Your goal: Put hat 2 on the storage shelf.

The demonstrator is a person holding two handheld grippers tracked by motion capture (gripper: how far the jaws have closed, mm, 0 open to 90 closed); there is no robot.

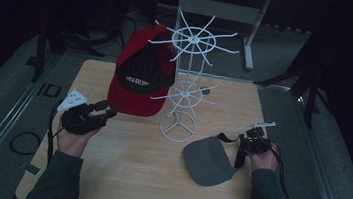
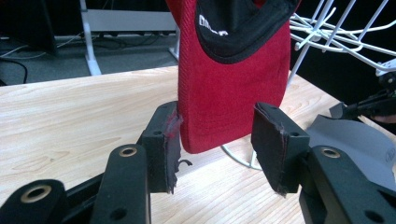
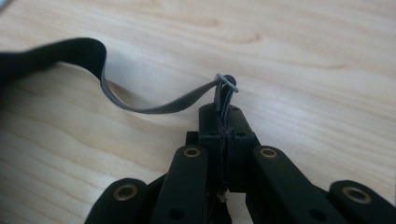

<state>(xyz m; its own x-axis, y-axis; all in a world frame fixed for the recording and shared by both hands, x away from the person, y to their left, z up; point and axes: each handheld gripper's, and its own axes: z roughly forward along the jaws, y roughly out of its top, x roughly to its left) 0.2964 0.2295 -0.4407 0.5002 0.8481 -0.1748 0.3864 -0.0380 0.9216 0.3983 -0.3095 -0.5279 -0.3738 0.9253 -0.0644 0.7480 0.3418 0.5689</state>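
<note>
Pale wooden surface (image 1: 130, 175) carries a grey fabric visor cap (image 1: 207, 161) lying flat near its right edge, and the right gripper (image 3: 223, 100) has its fingers clenched on the cap's thin grey strap (image 3: 154, 105). Beside it stands a white wire hat rack (image 1: 185, 80) with a red-and-black cap (image 1: 142, 75) hanging from it. The left gripper (image 2: 217, 135) holds its fingers released on either side of that cap's red brim.

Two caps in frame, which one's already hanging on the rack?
The red cap: it hangs from an arm of the white wire rack. The grey cap lies flat on the table, its strap pinched by the right gripper.
</note>
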